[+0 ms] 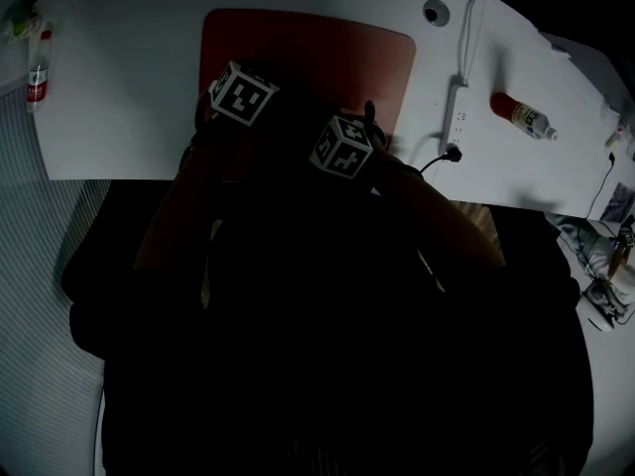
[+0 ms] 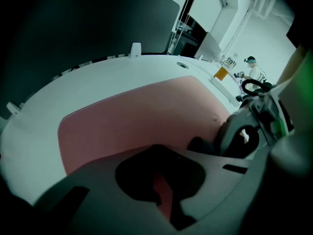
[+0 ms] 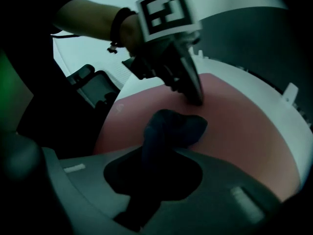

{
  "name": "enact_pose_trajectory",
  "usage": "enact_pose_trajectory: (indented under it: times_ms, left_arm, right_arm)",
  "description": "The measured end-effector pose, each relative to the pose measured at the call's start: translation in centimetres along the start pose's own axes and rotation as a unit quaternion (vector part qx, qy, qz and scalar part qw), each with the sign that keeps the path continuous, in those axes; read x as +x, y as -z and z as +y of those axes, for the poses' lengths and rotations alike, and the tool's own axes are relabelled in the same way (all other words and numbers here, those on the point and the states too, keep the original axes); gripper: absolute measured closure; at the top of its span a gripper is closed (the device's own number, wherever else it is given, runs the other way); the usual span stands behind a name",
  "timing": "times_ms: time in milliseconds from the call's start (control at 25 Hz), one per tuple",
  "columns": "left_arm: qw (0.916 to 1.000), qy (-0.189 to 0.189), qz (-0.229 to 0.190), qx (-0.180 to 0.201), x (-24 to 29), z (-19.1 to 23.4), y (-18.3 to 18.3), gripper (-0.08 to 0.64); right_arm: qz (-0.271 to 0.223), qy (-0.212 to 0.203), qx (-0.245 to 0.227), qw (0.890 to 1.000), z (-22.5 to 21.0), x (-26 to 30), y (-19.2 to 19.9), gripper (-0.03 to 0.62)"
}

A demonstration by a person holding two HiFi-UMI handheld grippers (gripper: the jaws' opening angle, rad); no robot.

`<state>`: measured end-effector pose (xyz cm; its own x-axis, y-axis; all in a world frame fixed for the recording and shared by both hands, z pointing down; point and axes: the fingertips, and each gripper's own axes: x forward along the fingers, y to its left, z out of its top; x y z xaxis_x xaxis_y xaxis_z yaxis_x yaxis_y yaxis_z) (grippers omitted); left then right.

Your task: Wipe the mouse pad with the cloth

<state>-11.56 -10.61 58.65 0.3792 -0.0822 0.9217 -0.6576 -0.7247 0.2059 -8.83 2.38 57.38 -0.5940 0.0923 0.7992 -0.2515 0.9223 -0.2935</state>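
1. The right gripper has its jaws clamped on a dark blue crumpled cloth. The free end of the cloth bulges out just ahead of the jaw tips and rests on the flat red rectangular mouse pad.
2. The left gripper has its jaws drawn almost together with nothing between them, and only a thin strip of pad shows in the gap. Its tips point down at the pad just beyond the cloth, close to the right gripper's front.
3. The pad lies under both grippers on the curved white desk.
4. Well off to the right gripper's right lie a white power strip and a red-labelled plastic bottle on its side.
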Motion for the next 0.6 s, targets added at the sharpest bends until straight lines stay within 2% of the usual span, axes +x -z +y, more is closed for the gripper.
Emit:
enact_pose_trajectory:
  times_ms: [200,400,480,600]
  left_arm:
    - [1.0000,0.002,0.003,0.000,0.0,-0.1,0.1,0.552]
    - [1.0000,0.004,-0.003,-0.003,0.1,-0.1,0.0,0.552]
    - [1.0000,0.005,-0.003,-0.004,0.0,-0.1,0.1,0.552]
    - [0.9999,0.007,-0.006,-0.005,0.0,0.0,0.2,0.552]
  right_arm:
    - [0.004,-0.020,-0.015,1.000,1.8,1.0,-0.3,0.531]
    - [0.027,0.015,-0.077,0.997,0.3,0.0,1.1,0.529]
    - [0.024,0.052,-0.058,0.997,-3.1,-1.7,2.2,0.529]
    - [0.011,0.147,0.032,0.989,-11.4,-6.5,4.9,0.528]
